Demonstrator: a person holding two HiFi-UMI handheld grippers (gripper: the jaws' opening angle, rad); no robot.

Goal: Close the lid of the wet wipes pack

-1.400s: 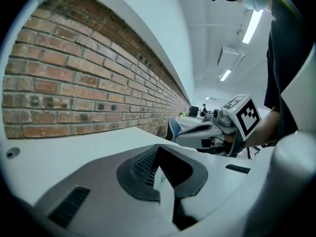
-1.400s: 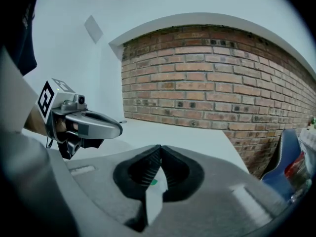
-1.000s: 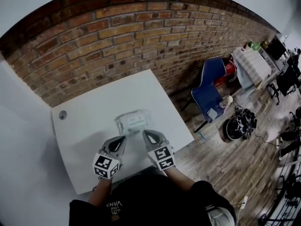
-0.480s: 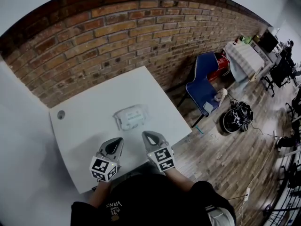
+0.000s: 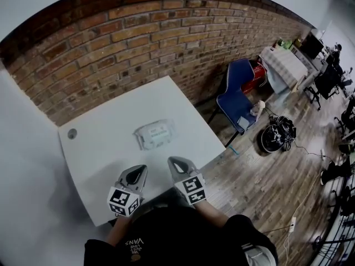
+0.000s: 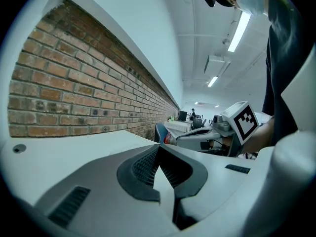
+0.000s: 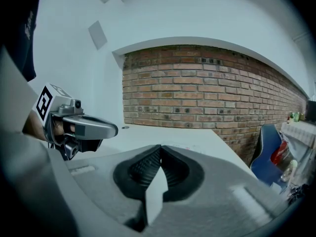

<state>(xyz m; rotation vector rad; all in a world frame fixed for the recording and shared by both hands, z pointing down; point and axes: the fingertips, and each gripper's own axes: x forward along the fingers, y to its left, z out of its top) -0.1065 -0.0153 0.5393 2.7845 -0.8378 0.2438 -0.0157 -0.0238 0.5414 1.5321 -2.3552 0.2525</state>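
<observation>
Pack: white plastic wet wipes pack point(image 5: 155, 134), beyond our grippers.
Our left gripper point(image 5: 138, 170): pressed together, empty.
Our right gripper point(image 5: 175, 163): likewise.

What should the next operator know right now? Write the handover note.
Left gripper: shut, empty, over the near edge of the table.
Right gripper: shut, empty, beside the left one.
Wipes pack: lying flat mid-table, ahead of both grippers, touched by neither.
Done: the lid looks down in the head view, but it is too small to be sure.
Left: check the lid up close; press it shut if it stands up at all.
</observation>
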